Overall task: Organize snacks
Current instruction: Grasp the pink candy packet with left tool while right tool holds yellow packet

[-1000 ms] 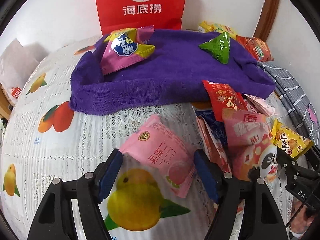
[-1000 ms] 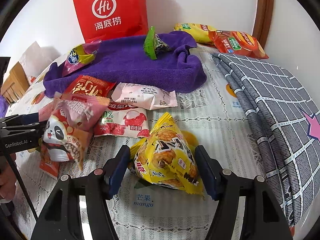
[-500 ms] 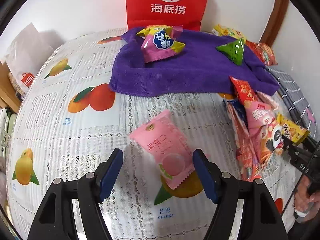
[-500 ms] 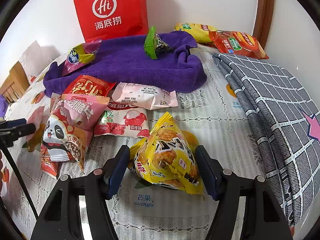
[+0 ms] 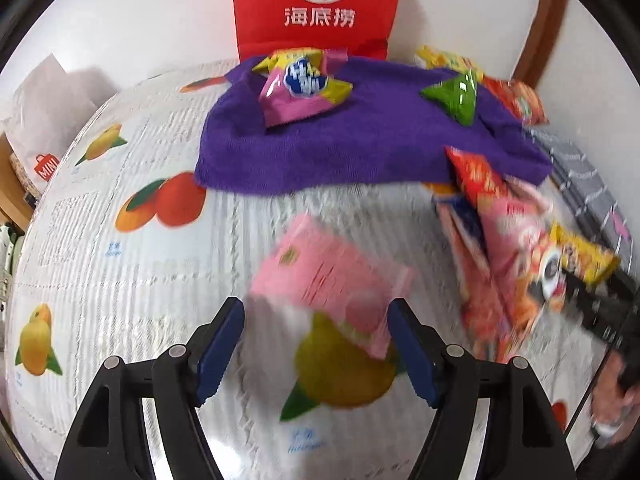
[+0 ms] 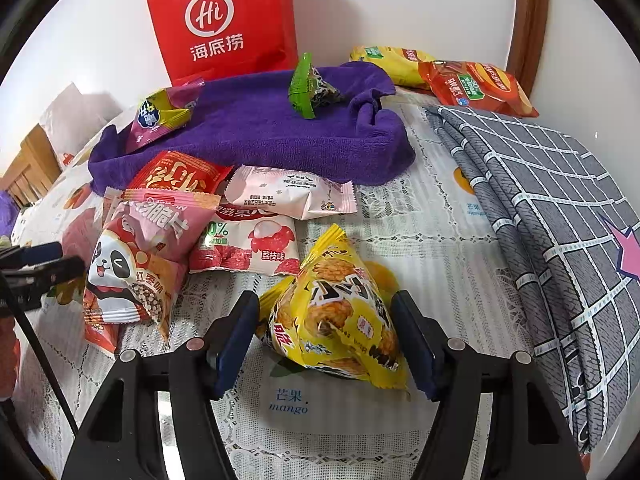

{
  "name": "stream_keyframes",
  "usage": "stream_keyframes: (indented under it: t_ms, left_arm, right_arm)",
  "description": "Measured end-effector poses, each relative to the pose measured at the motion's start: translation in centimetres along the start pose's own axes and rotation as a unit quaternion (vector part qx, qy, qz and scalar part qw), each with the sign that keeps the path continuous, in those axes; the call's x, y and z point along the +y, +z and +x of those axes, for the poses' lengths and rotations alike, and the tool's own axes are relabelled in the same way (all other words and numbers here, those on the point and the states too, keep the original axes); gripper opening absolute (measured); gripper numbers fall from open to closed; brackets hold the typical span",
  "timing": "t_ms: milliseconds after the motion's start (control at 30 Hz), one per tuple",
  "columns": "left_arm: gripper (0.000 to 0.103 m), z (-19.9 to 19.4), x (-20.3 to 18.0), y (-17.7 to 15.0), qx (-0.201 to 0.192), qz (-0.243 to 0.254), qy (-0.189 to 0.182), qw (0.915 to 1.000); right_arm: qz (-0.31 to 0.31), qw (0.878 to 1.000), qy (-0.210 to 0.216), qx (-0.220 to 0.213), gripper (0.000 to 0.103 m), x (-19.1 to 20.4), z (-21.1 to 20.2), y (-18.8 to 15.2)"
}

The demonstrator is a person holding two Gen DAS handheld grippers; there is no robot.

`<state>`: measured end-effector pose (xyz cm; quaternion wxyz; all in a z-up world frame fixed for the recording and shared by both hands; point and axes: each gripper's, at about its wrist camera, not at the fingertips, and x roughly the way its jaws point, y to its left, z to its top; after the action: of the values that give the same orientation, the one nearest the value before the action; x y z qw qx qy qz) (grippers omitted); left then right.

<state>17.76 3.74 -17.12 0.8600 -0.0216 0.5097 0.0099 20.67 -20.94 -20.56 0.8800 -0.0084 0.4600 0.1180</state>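
A pink peach-print packet point(image 5: 332, 276) lies flat on the fruit-print tablecloth point(image 5: 120, 264). My left gripper point(image 5: 316, 312) stands open around its near end, and this view is blurred by motion. A yellow pyramid-shaped snack bag point(image 6: 336, 320) rests on the cloth between the jaws of my right gripper point(image 6: 325, 304). Those jaws are opening, with the blue pads close beside the bag. On the purple towel point(image 6: 260, 132) sit a pink-and-yellow snack point(image 6: 160, 118) and a green triangular one point(image 6: 308, 88).
A pile of red and pink packets point(image 6: 136, 256) lies in front of the towel. A red paper bag point(image 6: 224, 20) stands against the wall. Orange and yellow chip bags point(image 6: 476, 86) lie at the back right, and a folded grey checked cloth point(image 6: 540, 200) is on the right.
The left gripper drew back from the towel, so more of the table shows; the pink packet stays between its jaws. The right gripper stays in place, its jaws slightly wider.
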Motion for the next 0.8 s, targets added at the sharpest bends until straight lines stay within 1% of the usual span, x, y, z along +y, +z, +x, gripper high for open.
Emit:
stream_keyframes:
  t_ms: [100,233,400,533,633,700,767,800]
  left_arm:
    - [0.072,-0.7,0.4,-0.6,0.000,0.000,0.007,1.0000]
    - [0.073,-1.6,1.3,-0.4,0.002,-0.030,-0.024,0.9992]
    - [0.073,-1.4,1.1,1.1,0.005,-0.060,-0.045,0.9972]
    - [0.073,-0.2,0.8,2.3,0.017,-0.089,-0.042,0.9950]
    - [0.073,1.2,0.7,2.7,0.031,-0.111,-0.057,0.9917]
    - [0.073,1.2,0.4,2.8,0.012,-0.109,-0.046,0.9929]
    - [0.072,1.5,0.2,2.8,0.010,-0.107,-0.046,0.9931]
    - [0.071,1.4,0.0,2.8,0.003,-0.102,-0.044,0.9938]
  right_arm:
    - [0.000,1.000,0.001,0.000,0.070,0.0,0.0,0.0]
    - [-0.001,1.000,0.000,0.000,0.070,0.0,0.0,0.0]
    - [-0.003,1.000,-0.002,0.001,0.070,0.1,0.1,0.1]
    - [-0.003,1.000,-0.001,0.001,0.070,0.1,0.1,0.1]
    - [-0.004,1.000,0.002,0.002,0.072,0.1,0.1,0.1]
    - [-0.007,1.000,0.003,0.002,0.073,0.2,0.1,0.1]
    - [-0.009,1.000,0.004,0.003,0.074,0.2,0.1,0.1]
    - [-0.010,1.000,0.004,0.004,0.074,0.2,0.2,0.1]
